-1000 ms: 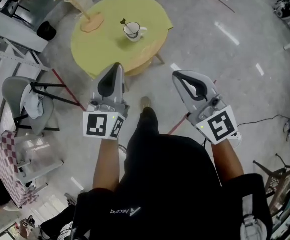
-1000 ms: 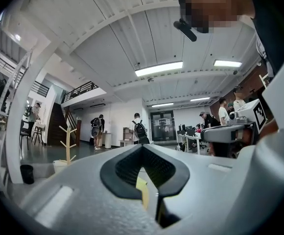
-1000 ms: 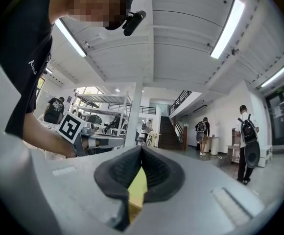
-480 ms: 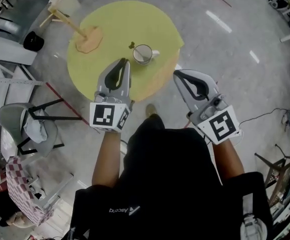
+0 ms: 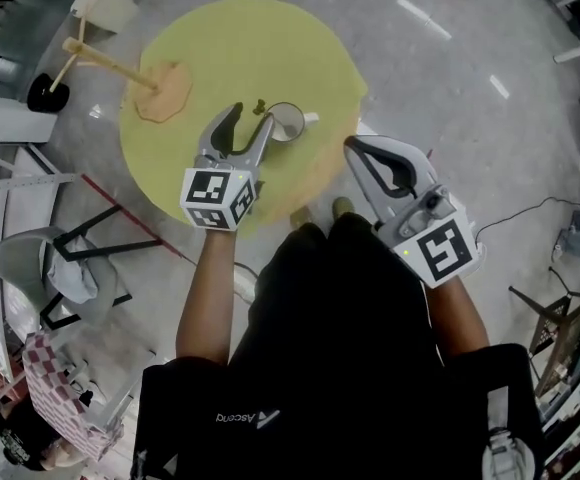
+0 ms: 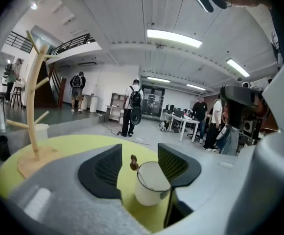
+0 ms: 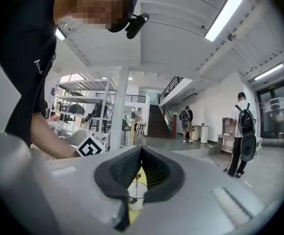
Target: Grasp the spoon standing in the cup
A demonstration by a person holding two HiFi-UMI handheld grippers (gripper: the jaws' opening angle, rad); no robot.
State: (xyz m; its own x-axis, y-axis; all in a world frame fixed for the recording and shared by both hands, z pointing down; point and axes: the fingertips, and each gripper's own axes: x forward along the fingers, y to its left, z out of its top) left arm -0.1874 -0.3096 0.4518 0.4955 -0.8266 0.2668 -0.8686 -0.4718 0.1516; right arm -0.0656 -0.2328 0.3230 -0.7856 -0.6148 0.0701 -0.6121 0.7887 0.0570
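A white cup (image 5: 289, 122) stands on the round yellow table (image 5: 230, 48), with a spoon (image 5: 259, 103) upright in it, its brown top leaning over the cup's left rim. My left gripper (image 5: 251, 118) hovers just short of the cup and its jaws are opening. In the left gripper view the spoon (image 6: 133, 163) and the cup (image 6: 152, 183) show in the gap of that gripper (image 6: 138, 154), and the pads touch neither. My right gripper (image 5: 354, 149) is shut and empty, off the table's near right edge. The cup (image 7: 137, 198) shows through its jaw loop (image 7: 141, 150).
A wooden mug tree (image 5: 156, 88) stands on the table's left side, tall in the left gripper view (image 6: 32, 106). A grey chair (image 5: 45, 268) with a black frame is on the floor at left. Several people stand far off in the hall.
The table and cup have come closer as the person stepped up. My left gripper has reached forward to the cup and its jaws have gone from shut to open. The right gripper stayed shut.
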